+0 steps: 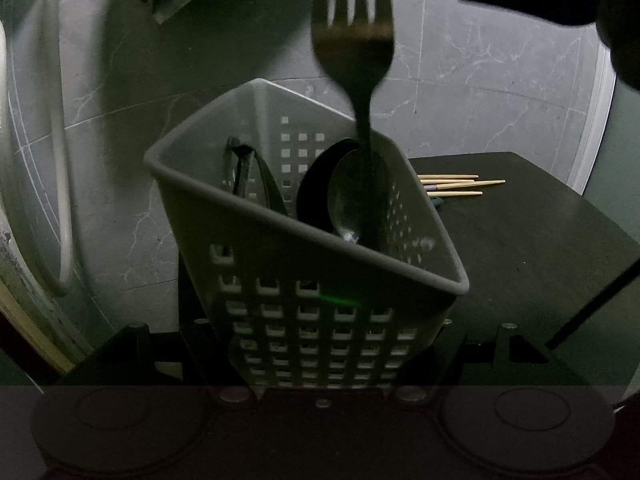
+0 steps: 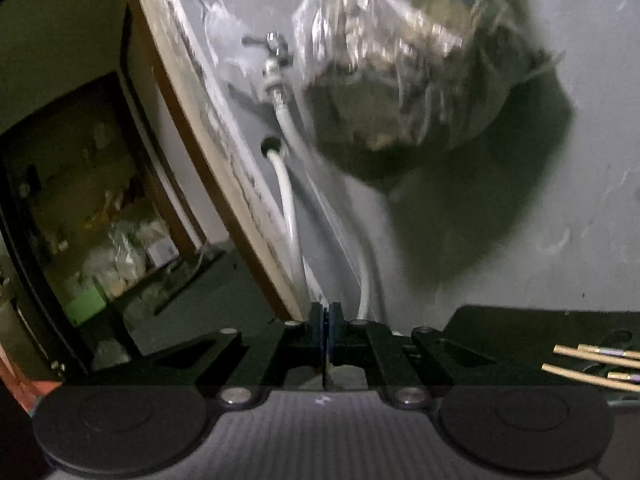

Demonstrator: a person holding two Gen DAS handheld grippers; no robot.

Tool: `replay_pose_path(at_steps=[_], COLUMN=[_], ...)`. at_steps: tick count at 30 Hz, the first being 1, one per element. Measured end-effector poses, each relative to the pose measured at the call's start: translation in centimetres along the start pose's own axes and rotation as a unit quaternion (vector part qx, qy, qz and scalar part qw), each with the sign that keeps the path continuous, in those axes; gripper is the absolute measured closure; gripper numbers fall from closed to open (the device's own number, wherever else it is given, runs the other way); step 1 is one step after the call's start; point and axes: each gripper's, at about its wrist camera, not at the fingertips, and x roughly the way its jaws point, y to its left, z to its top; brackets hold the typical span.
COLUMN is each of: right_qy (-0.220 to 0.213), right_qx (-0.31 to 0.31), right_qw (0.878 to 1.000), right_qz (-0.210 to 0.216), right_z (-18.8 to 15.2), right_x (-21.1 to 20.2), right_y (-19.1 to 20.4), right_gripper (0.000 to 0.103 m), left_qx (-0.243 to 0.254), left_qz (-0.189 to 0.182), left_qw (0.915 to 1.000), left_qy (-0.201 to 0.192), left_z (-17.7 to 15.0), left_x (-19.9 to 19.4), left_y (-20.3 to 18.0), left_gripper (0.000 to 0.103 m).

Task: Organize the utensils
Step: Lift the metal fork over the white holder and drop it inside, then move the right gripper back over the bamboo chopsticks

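- Left tongs [image 1: 320, 332]: clamped on the lower walls of a grey perforated basket [image 1: 280, 272], held tilted; finger ends mostly hidden behind the basket.
- Right tongs [image 2: 326, 320]: blue pads pressed together, nothing clearly between them; only a thin sliver low in the seam, too small to identify.
- Inside the basket: a spoon [image 1: 352, 200], bowl up, leaning toward the right wall, just in front of a round black utensil [image 1: 316, 184] too dark to name.
- Standing over the spoon: a fork [image 1: 352, 40], tines up, handle running down into the basket, blurred; tine tips cut off by a dark shape along the top edge of the left wrist view. Cannot tell whether anything holds it there.
- Toward the basket's left wall: a dark looped handle [image 1: 248, 172], kind unclear; no divider discernible.
- Behind the basket to the right: chopsticks [image 1: 456, 186] lying flat on the dark table [image 1: 520, 240], near its far edge, partly hidden by the basket rim.
- Open tabletop to the right of the basket.
- Past the right tongs: a white hose [image 2: 288, 208] hanging from a tap [image 2: 274, 52], beside a crinkled plastic bag [image 2: 400, 60] on the pale wall, heavily blurred.
- To the left, a wooden door frame [image 2: 200, 140] and a dim, cluttered room beyond.
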Motion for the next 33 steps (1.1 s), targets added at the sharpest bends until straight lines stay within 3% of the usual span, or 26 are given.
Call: replay_pose_path(at_steps=[13, 15, 18, 19, 21, 23, 27, 33], right_qy=[0.023, 0.009, -0.022, -0.031, -0.042, -0.046, -0.022, 0.068], right_qx=[0.032, 0.033, 0.026, 0.025, 0.02, 0.009, -0.005, -0.049], right_qw=[0.999, 0.999, 0.999, 0.998, 0.996, 0.992, 0.981, 0.955], right_qz=[-0.014, -0.018, -0.034, -0.043, -0.074, -0.116, -0.194, -0.286], right_z=[-1.8, -1.6, -0.8, -0.6, -0.2, -0.2, -0.8, -2.8], right_x=[0.8, 0.2, -1.6, -2.2, -3.5, -4.5, -5.1, -3.8], right_y=[-2.3, -2.5, -3.0, -3.3, -4.2, -5.1, -7.6, -11.6], right_gripper=[0.09, 0.061, 0.039, 0.034, 0.012, 0.004, 0.0, 0.0], left_qx=[0.0, 0.0, 0.0, 0.0, 0.0, 0.0, -0.001, -0.003], left_qz=[0.002, 0.001, 0.001, 0.001, 0.001, 0.002, 0.003, 0.008], left_qw=[1.0, 1.0, 1.0, 1.0, 1.0, 1.0, 1.0, 0.9999], left_qy=[0.004, 0.004, 0.004, 0.004, 0.005, 0.007, 0.009, 0.011], left_z=[0.1, 0.1, 0.1, 0.1, 0.1, 0.1, 0.2, 0.3], left_x=[0.2, 0.2, 0.2, 0.2, 0.2, 0.3, 0.4, 0.5], left_y=[-0.1, -0.1, -0.2, -0.2, -0.2, -0.2, -0.3, -0.7], left_gripper=[0.027, 0.027, 0.027, 0.027, 0.027, 0.027, 0.027, 0.027])
